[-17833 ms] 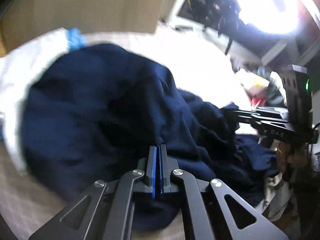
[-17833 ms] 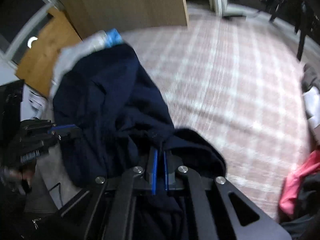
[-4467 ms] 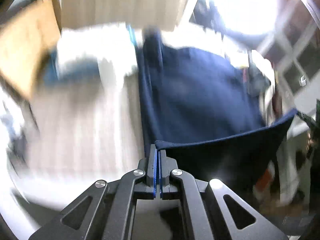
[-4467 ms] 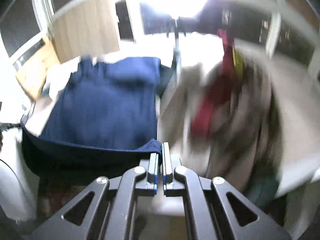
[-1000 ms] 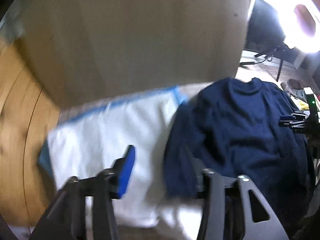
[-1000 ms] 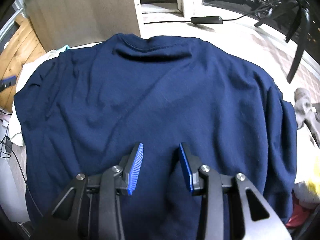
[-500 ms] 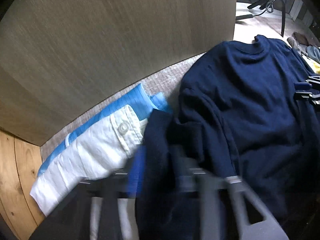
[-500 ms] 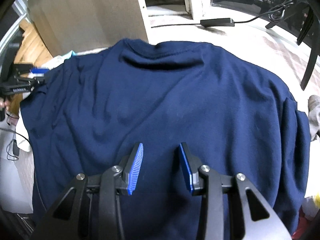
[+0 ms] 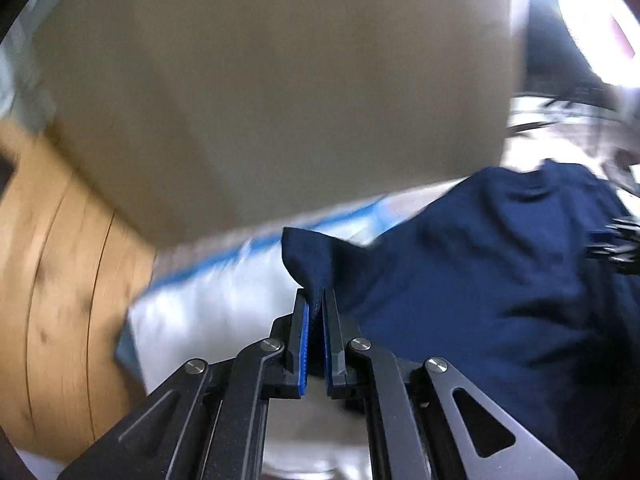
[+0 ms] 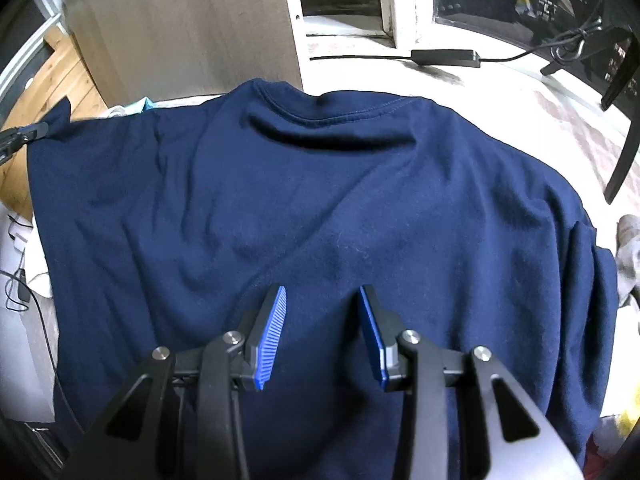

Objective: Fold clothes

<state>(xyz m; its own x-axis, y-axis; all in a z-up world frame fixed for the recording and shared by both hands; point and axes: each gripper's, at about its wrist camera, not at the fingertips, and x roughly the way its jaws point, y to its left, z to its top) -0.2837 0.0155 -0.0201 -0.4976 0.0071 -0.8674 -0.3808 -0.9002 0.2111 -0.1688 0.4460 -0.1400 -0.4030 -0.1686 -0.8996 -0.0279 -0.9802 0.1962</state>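
Shirt (image 10: 320,208), navy, lies spread across a pale surface (image 10: 500,92), collar at the far edge and body running toward the right camera; creases cross the left half and the right side bunches in a fold. Behind the collar stands a tan board (image 10: 188,28) with a white window frame (image 10: 384,0) beside it. A black power brick (image 10: 444,57) with its cord lies on the surface past the collar, and a dark chair leg (image 10: 624,152) stands at far right. Wood flooring (image 9: 56,280) shows at left in both views. White cloth with blue trim (image 9: 208,300) lies beside the shirt's left edge, blurred in the left view. Right gripper (image 10: 322,320) hovers over the lower middle of the shirt, blue pads apart, nothing between them; whether the tips touch the cloth cannot be told. Left gripper (image 9: 316,304) is clenched on a peak of the shirt's left sleeve or edge, the fabric rising from between the pads and draping away to the right. In the right view the same gripper appears at far left, pinching the shirt's outer corner beside the flooring.
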